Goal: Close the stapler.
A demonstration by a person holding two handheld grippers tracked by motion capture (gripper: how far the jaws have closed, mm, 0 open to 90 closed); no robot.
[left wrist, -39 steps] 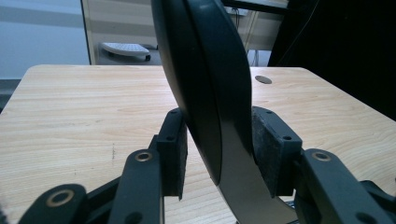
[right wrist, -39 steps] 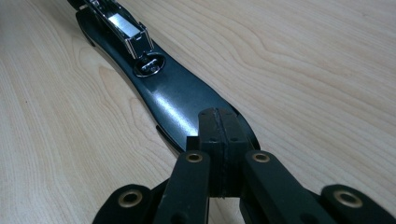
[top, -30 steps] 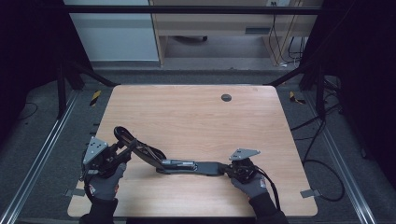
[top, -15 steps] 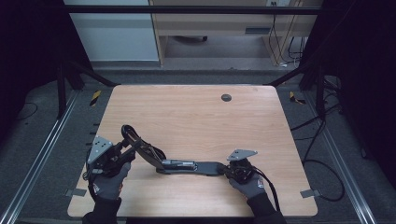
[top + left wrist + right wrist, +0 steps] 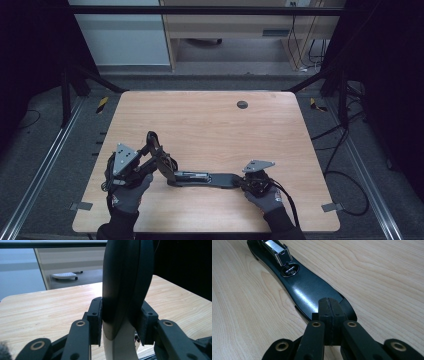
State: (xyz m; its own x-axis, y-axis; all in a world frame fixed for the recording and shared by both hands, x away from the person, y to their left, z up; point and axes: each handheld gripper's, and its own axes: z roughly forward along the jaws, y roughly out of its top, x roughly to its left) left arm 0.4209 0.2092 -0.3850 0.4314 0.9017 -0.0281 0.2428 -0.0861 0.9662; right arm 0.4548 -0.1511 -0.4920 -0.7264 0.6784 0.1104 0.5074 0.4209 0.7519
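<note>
High view, black stapler (image 5: 200, 177) at the near middle of the wooden table (image 5: 210, 125), base flat, upper arm raised and clamped between the left gripper (image 5: 152, 160) pads, right gripper (image 5: 245, 182) jaws together, pressing the base's right end.

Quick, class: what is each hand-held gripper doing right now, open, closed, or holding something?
Left hand-held gripper: closed on the stapler's raised black arm.
Right hand-held gripper: jaws shut together, pressing down on the end of the stapler base.
</note>
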